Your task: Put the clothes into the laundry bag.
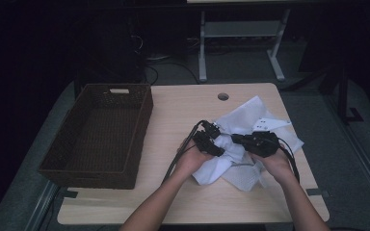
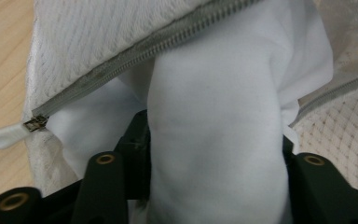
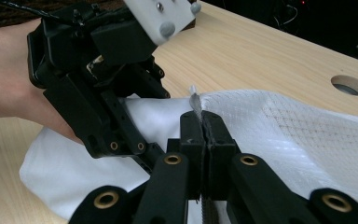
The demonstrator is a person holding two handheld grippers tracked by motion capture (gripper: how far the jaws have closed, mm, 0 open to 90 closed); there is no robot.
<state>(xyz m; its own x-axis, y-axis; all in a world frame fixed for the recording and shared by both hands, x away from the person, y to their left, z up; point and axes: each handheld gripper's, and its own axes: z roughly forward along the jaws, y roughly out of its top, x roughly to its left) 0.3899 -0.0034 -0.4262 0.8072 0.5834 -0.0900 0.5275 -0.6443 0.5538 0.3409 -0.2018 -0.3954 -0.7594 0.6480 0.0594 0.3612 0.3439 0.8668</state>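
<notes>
Midway, by the look of it — a white cloth (image 2: 214,140) part in and part out of a mesh bag (image 1: 250,113) through its open zip (image 2: 135,58). Cannot be told from these pictures whether the cloth is going in or coming out; either way, a good fold of it hangs outside the mouth, so the job looks about half done. Nothing yet in the basket (image 1: 101,134) at the left of the table (image 1: 183,108), well apart from the work.

Left gripper (image 1: 211,139) wrapped in the cloth: jaws spread wide, a thick roll of fabric between them, though whether gripped or only draped cannot be told. Right gripper (image 3: 200,121) pressed together on the bag's edge at the zip, a sliver of grey tape standing up between the pads. Both grippers close together at the bag's mouth, right of the table's middle.

Cloth smooth, soft, matt white, falling in rounded folds. Bag thin and see-through, with a diamond weave — wood grain faintly visible through it. Zip grey with a small metal slider and a white rubbery pull (image 2: 4,135). Basket dark brown wicker, rectangular, deep, with a slot handle at the far end. Table pale wood laminate with a round cable hole (image 1: 223,96).
</notes>
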